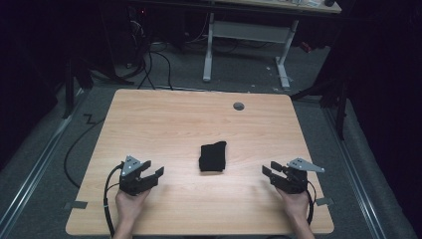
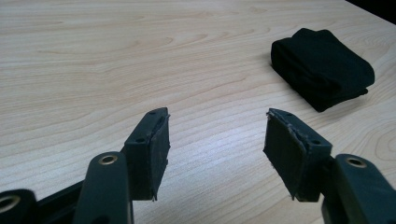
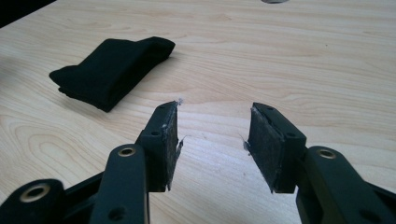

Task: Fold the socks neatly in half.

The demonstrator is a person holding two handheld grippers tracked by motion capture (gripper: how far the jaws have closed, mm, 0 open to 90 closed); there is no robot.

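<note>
With the folded black cloth [image 1: 213,157], perhaps a sock, lying mid-desk [image 1: 174,119] between the left tool [image 1: 149,172] and right tool [image 1: 272,172], both released and empty, a one-sided pinch risks dragging it or peeling open its top layer.

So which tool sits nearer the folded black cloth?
Left, slightly. The left tool is left of the folded black cloth; the right tool is right of it. Neither touches.
</note>
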